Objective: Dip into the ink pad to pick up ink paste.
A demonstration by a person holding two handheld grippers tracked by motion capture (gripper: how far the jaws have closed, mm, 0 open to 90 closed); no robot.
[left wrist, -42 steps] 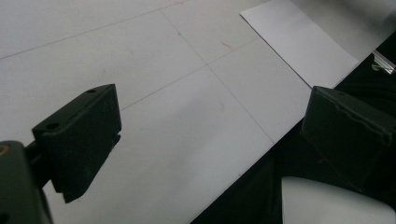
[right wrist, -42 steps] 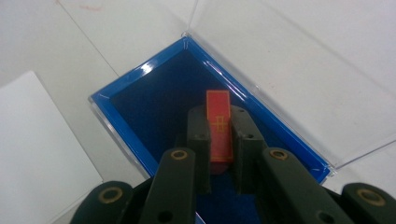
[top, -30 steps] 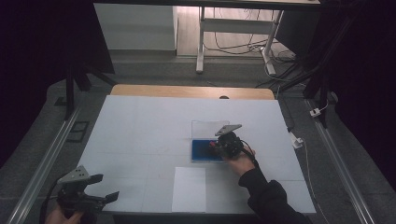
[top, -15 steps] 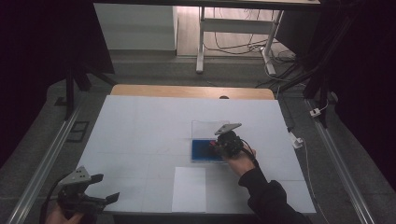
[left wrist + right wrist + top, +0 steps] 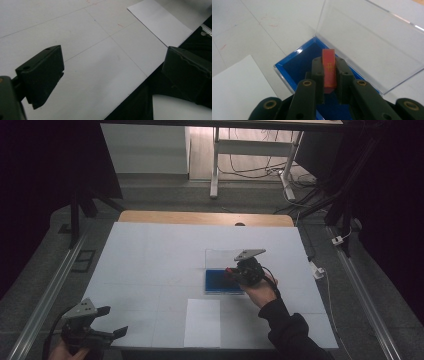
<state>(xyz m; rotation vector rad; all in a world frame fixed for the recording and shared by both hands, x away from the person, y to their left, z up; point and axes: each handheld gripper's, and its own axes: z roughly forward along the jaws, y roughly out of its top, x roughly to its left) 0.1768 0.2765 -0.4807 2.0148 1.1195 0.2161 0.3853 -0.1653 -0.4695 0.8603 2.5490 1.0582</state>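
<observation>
On the desk (image 5: 150, 255) there is 1 blue box (image 5: 222, 282) with 1 clear lid (image 5: 372, 42) standing open at its far side, 1 red block (image 5: 329, 70), and 1 white paper sheet (image 5: 202, 322) near the front edge. 2 claws: 1 left claw (image 5: 112, 322), 1 right claw (image 5: 231, 272).

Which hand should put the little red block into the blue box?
The right. The right gripper is shut on the red block, just above the open blue box. The left gripper is open, holds nothing, and sits far off at the table's near edge.
</observation>
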